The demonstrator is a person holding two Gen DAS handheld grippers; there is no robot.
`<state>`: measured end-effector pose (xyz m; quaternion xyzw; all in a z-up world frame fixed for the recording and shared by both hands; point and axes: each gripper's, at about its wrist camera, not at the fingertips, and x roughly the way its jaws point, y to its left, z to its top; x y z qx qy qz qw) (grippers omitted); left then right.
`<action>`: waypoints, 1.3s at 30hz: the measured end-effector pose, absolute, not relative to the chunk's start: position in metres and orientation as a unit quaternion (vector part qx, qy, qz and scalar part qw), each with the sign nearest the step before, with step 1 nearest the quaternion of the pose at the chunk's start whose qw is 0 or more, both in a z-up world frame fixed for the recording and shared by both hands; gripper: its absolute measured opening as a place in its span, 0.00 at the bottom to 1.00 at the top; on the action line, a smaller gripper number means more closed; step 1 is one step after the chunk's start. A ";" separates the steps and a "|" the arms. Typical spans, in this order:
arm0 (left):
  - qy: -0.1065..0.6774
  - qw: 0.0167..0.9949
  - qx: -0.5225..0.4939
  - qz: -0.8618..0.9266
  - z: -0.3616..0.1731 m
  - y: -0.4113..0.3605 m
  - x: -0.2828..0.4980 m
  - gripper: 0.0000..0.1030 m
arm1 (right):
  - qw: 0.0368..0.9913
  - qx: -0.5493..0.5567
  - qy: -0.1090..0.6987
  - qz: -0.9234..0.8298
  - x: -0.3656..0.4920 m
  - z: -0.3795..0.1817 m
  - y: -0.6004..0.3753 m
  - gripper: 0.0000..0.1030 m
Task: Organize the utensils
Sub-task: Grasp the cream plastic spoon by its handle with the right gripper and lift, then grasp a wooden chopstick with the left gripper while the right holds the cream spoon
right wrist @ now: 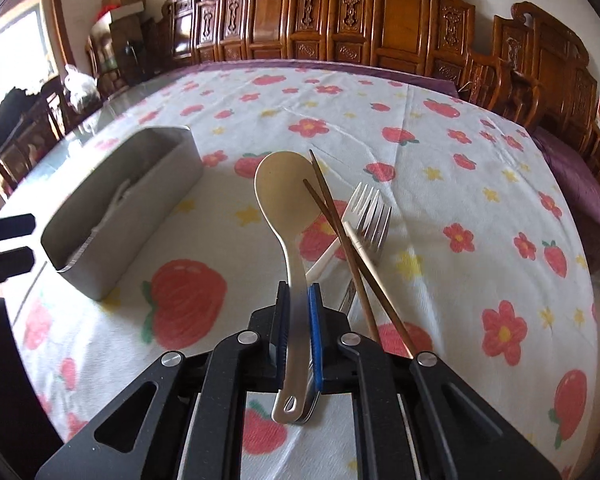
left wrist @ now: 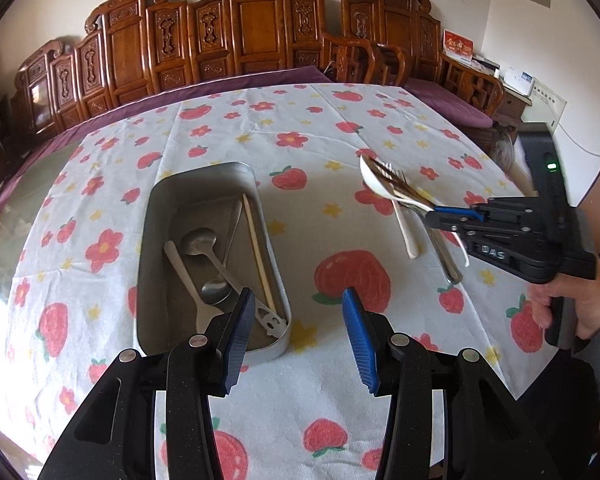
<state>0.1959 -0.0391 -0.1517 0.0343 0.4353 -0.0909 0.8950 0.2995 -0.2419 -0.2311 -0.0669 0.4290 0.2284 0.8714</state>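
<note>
Currently right gripper (right wrist: pixel 298 300) jaws clamped on cream spoon (right wrist: pixel 286 208) handle, raised above the table (left wrist: pixel 320 128), right of metal tray (left wrist: pixel 152 248). Left gripper (left wrist: pixel 298 308) jaws apart at tray's near end. Fork (right wrist: pixel 370 212), chopsticks (right wrist: pixel 340 232) on cloth.

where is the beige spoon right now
The beige spoon is clamped by its handle in the right tongs, lifted above the tablecloth, right of the metal tray and beside the fork.

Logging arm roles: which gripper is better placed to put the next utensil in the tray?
Right. The right gripper already clamps the beige spoon; the left gripper is open, empty, beside the tray.
</note>
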 end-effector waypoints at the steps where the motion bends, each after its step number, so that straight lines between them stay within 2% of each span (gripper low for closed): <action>1: 0.437 0.894 0.036 -0.092 -0.154 -0.043 0.199 0.42 | 0.873 -0.060 0.426 0.231 0.295 -0.227 -0.245 0.11; 6: 0.441 0.891 0.043 -0.098 -0.162 -0.063 0.214 0.42 | 0.880 -0.033 0.412 0.236 0.282 -0.212 -0.265 0.11; 14: 0.448 0.887 0.058 -0.097 -0.170 -0.080 0.223 0.42 | 0.866 -0.018 0.431 0.254 0.311 -0.223 -0.262 0.11; 26: 0.460 0.881 0.059 -0.095 -0.179 -0.090 0.243 0.42 | 0.883 -0.011 0.393 0.254 0.337 -0.194 -0.265 0.11; 39: 0.492 0.857 0.046 -0.142 -0.217 -0.149 0.288 0.42 | 0.890 -0.004 0.416 0.185 0.319 -0.228 -0.329 0.11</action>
